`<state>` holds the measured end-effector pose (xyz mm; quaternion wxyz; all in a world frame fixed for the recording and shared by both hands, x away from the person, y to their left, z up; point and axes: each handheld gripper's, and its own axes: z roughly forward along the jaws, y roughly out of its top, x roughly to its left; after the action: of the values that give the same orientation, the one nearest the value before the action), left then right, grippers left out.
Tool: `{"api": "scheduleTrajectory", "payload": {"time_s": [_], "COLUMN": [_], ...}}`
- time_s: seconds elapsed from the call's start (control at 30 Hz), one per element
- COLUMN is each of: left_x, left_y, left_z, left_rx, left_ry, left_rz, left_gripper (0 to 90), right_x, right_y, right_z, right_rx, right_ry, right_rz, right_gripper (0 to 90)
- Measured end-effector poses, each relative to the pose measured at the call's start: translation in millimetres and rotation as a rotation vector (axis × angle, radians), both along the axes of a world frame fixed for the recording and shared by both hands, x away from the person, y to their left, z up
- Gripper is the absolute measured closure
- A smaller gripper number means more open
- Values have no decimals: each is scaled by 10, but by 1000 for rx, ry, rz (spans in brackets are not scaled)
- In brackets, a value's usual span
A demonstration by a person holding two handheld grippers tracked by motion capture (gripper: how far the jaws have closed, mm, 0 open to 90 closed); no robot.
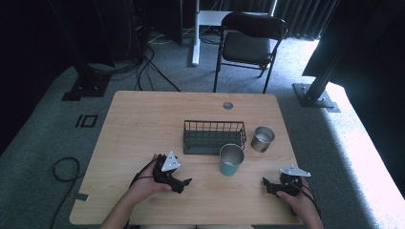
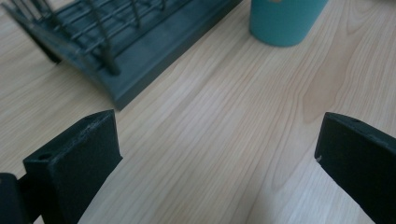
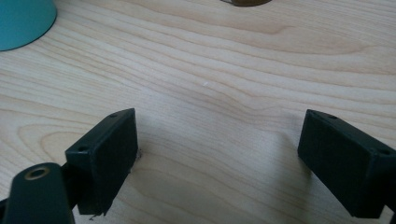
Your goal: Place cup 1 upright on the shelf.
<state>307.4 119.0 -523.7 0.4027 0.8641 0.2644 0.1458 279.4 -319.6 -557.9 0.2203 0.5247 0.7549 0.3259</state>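
Nothing moved yet, I'd say. Left hand-held gripper (image 1: 185, 183) and right hand-held gripper (image 1: 265, 183) both rest jaws apart, empty, on the near tabletop (image 1: 138, 124). Teal cup (image 1: 231, 160) stands between them, just near of the wire rack (image 1: 214, 136); steel cup (image 1: 262, 139) right of the rack.

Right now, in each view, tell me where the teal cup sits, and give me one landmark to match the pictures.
High view: the teal cup stands right of centre on the table, just in front of the wire basket's right end.
Left gripper view: its base is at the top edge, right of centre.
Right gripper view: its base fills the top left corner.
Shared landmark: the light wood tabletop.
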Motion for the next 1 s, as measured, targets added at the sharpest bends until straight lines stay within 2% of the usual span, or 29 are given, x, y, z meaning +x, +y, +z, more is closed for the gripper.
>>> {"api": "scheduleTrajectory", "payload": {"time_s": [0.6,1.0], "left_x": [126,217], "left_y": [-471,-797], "left_z": [15,43], "left_rx": [-44,-89], "left_ry": [-15,-19], "left_rz": [-90,-141], "left_gripper": [6,6], "right_x": [-1,-2], "right_y": [3,3], "right_z": [0,1], "right_rx": [1,1], "right_ry": [1,1], "right_rz": [6,6], "right_gripper": [117,118]}}
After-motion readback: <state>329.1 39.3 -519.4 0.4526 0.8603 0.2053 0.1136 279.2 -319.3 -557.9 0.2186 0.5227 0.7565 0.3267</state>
